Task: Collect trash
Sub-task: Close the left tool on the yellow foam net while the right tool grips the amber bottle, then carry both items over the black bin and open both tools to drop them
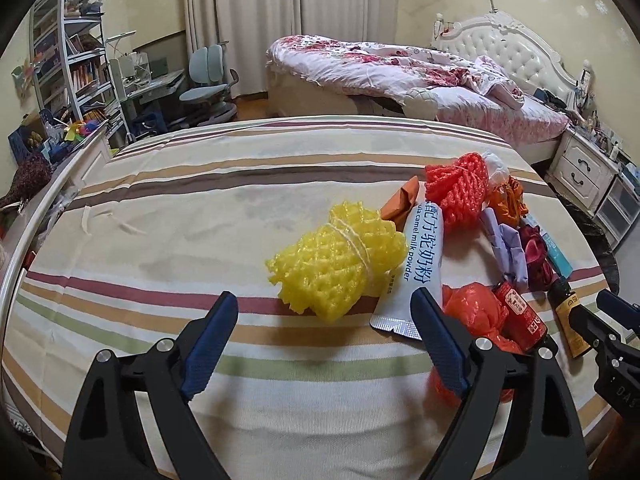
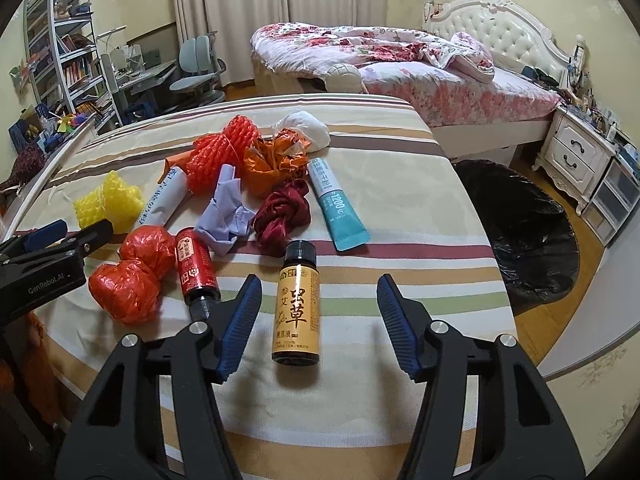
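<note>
Looking down past our right gripper (image 2: 320,320), we see its fingers (image 2: 240,320) spread with nothing pinched; the yellow-labelled bottle (image 2: 297,304) lies on its side between them on the striped bed cover (image 2: 400,272), touched by neither pad. It looks rigid and smooth, likely glass, so we would take it across the labelled middle, squarely, since a round body may roll or slip. Our left gripper (image 1: 324,336) also stands wide apart and empty, just short of the yellow foam net (image 1: 340,264) and the white milk powder sachet (image 1: 420,264). The net should be light and springy, easy to squeeze anywhere, best at its tied waist; the sachet is flat and slick, best taken by an edge. Next come the red bottle (image 2: 196,268), equally stiff, and the crumpled red plastic bag (image 2: 132,276), soft and nearly weightless. Further off lie the lilac paper (image 2: 228,216), the maroon ribbon (image 2: 284,212), the teal tube (image 2: 336,204), the orange wrapper (image 2: 272,160) and red foam net (image 2: 224,152). The black-lined bin (image 2: 528,232) stands beside the bed on our right.
</note>
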